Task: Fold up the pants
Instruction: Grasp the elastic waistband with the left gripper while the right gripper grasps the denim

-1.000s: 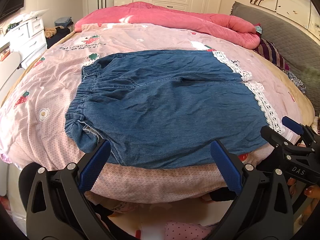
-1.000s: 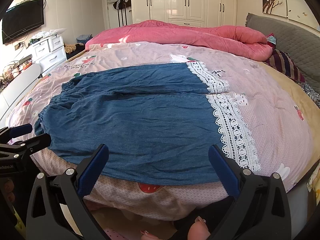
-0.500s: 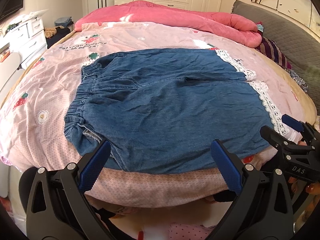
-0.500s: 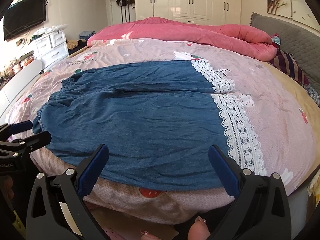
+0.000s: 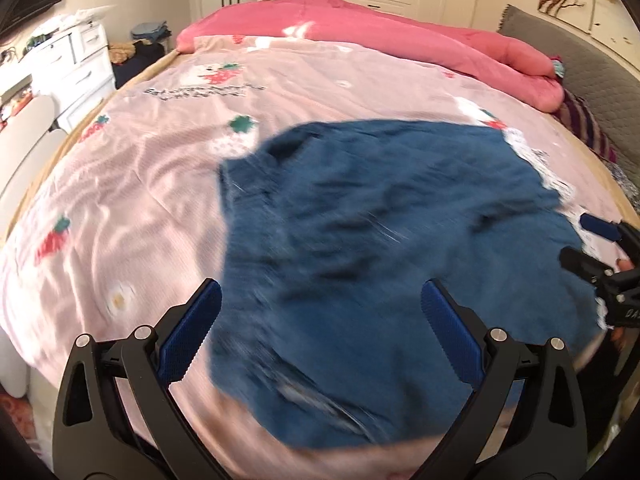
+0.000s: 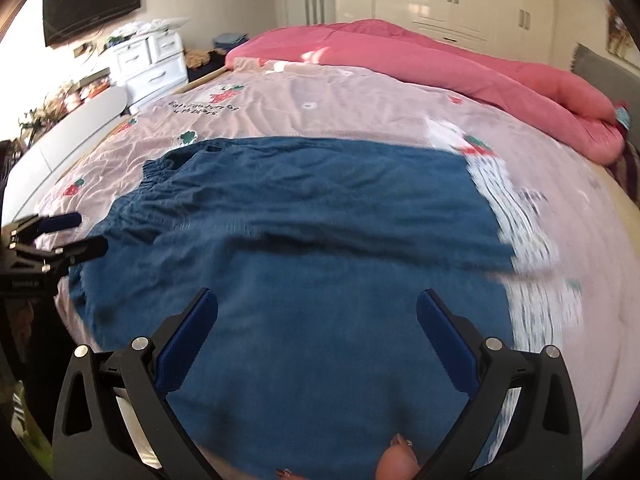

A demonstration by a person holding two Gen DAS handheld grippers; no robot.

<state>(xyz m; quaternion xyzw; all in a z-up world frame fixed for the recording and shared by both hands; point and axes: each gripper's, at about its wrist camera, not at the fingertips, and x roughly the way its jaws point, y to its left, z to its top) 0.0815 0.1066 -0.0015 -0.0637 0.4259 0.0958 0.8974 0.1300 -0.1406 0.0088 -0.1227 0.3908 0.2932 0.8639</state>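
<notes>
Left wrist view: the left gripper (image 5: 320, 320) has its jaws spread wide apart, holding nothing, its blue pads (image 5: 188, 334) hanging over the near waist end of the denim pants (image 5: 380, 260). The pants lie flat on the pink bedsheet (image 5: 140, 184), blurred, filling the frame from center toward 4 o'clock, with their white lace hem (image 5: 536, 160) at 2 o'clock. The right gripper (image 5: 592, 248) shows at 3 o'clock, jaws parted, at the hem end of the pants; whether it touches the cloth cannot be told. A pink quilt (image 5: 400, 36) is heaped at 12 o'clock. Right wrist view: the right gripper (image 6: 318, 320), claw wide apart and empty, hangs over the pant leg, the lace hem (image 6: 524, 248) at 3 o'clock and the elastic waistband (image 6: 154, 172) at 10 o'clock. The left gripper (image 6: 76, 236) sits at 9 o'clock beside the waist, fingers parted.
</notes>
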